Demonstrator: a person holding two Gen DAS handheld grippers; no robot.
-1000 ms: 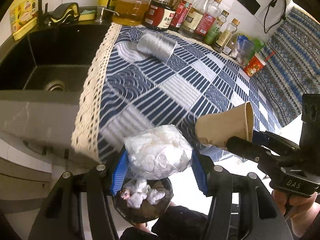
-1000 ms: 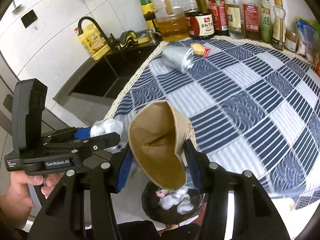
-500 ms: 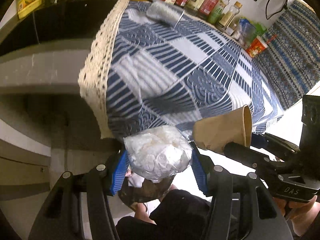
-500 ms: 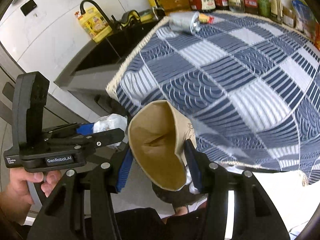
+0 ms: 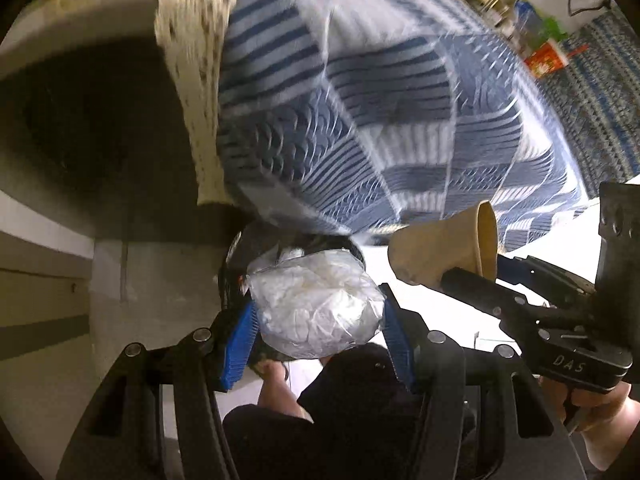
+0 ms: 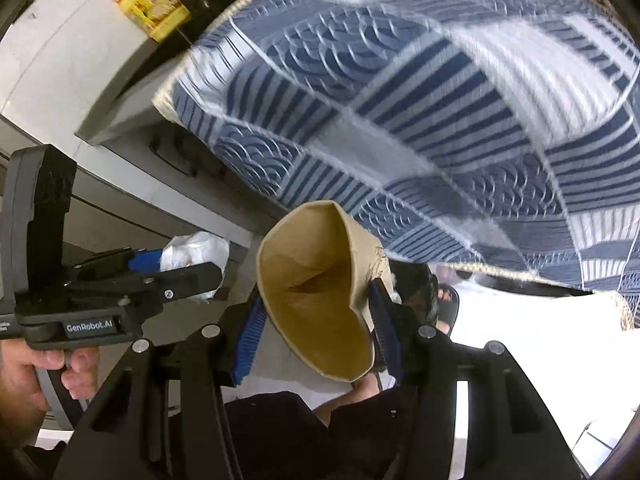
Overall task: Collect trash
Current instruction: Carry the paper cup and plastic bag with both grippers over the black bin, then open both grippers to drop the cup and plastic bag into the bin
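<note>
From the left wrist camera, the left gripper (image 5: 318,322) is clamping a crumpled white plastic bag (image 5: 316,306) between its two blue pads (image 5: 239,344); the wad is filling the whole gap, so the jaws are standing partly closed around it. The bag is looking translucent, wrinkled and puffed, with a yellowish patch showing through its middle. It is hanging below the edge of the blue and white patterned tablecloth (image 5: 384,120), whose cream lace border (image 5: 192,92) is draping down on the left. Behind the bag a dark container (image 5: 256,248) is showing, too hidden to make out. To the right, the right gripper (image 5: 474,276) is carrying a brown paper cup (image 5: 444,246) on its side, mouth turned right, well apart from the bag. A person's hand (image 5: 592,416) is squeezing that tool's handle.

From the right wrist camera, the right gripper (image 6: 320,326) is pinching the paper cup (image 6: 320,292) between its blue pads (image 6: 250,336). The cup is squashed out of round, its rim bent into a long oval, its plain tan inside facing the lens and a faint dark drawing showing on its outer wall. It is sitting just off the tablecloth (image 6: 420,100) edge, over the pale floor (image 6: 520,320). To the left, the left gripper (image 6: 176,268) is gripping the white bag (image 6: 196,252), with a hand (image 6: 36,380) on its trigger. A yellow bottle (image 6: 154,4) is standing far back on the counter.
</note>
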